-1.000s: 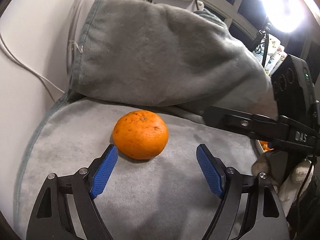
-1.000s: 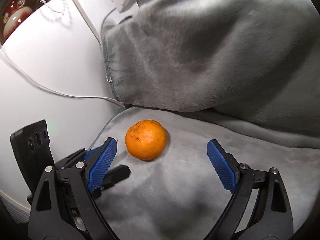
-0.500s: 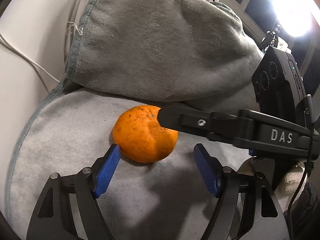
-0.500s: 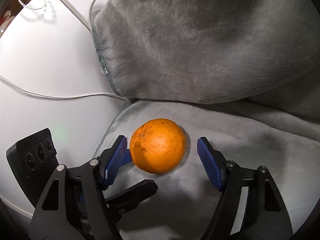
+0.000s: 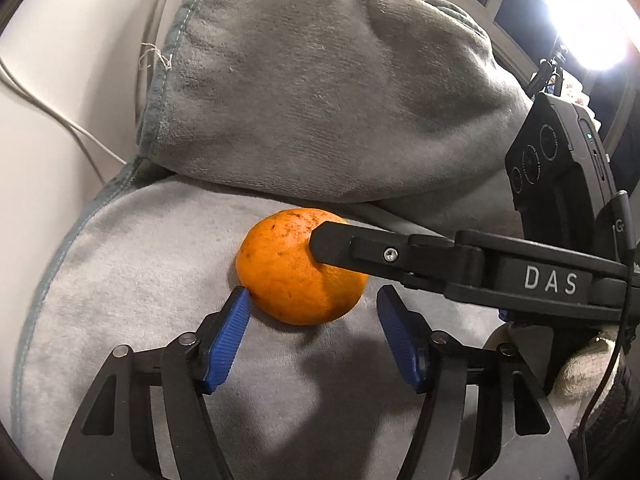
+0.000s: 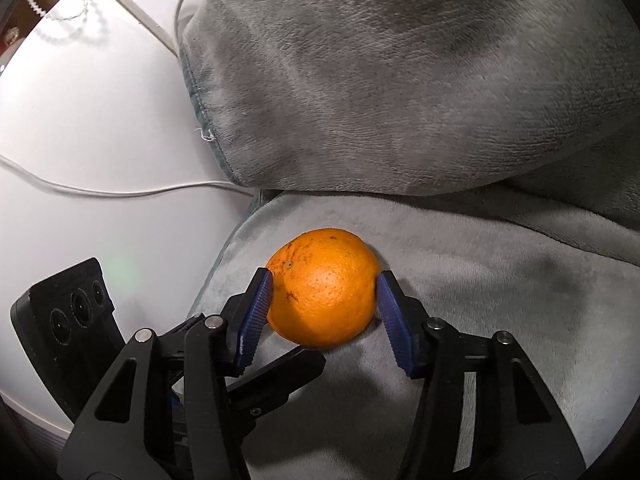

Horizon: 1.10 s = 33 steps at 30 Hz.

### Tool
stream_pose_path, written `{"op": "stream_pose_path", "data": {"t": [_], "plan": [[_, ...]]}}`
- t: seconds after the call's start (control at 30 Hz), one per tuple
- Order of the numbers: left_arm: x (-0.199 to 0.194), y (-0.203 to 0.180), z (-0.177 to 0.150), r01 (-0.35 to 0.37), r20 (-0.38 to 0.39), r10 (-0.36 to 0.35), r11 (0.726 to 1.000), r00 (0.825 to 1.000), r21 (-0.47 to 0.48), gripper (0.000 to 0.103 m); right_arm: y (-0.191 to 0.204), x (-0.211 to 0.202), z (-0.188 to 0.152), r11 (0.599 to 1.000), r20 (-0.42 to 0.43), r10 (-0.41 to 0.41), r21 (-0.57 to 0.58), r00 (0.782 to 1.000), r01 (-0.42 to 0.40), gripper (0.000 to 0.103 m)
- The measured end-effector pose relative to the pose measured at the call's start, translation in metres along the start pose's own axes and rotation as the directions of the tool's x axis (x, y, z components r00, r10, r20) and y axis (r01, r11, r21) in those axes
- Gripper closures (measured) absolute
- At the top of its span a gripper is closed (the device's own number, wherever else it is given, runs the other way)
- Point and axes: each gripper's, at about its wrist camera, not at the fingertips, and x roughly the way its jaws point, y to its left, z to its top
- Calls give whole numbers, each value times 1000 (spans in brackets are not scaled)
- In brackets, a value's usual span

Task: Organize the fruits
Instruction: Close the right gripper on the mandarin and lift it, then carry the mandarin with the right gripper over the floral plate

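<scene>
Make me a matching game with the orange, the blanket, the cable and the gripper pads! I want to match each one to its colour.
Things:
1. orange
2. blanket
3. cable
4. right gripper pads

Colours:
a. white
b. blue
c. orange
d. grey

Pairs: 1-c, 2-d, 3-a, 4-b

Grey plush blanket (image 5: 132,280) covers near surface, bunched into tall fold (image 6: 400,80) at far side. White tabletop (image 6: 100,140) at left, thin white cable (image 6: 120,192) crossing it. Bright lamp (image 5: 592,12) far right, dark window panes behind.
</scene>
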Motion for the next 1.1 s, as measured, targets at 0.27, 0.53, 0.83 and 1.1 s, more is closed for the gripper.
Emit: {"op": "stream_pose_path", "data": {"t": [0.27,0.53,0.83,1.1], "plan": [[-9,-22,-3,-15,18,14,998,1000,54,41,-1,-21,-8,1000,29,5,-4,1000,-5,48],[-24,-59,-12,0,51,-6,994,999,109,41,1,-65,-20,999,80,-19,-30,997,21,48],[-31,-110,-13,44,80,-58,985,995,169,41,-10,-126,-39,999,154,-49,-14,987,52,49],[-25,-164,-15,92,81,-112,970,990,225,41,-22,-172,-56,995,206,-93,4,974,95,50]]}}
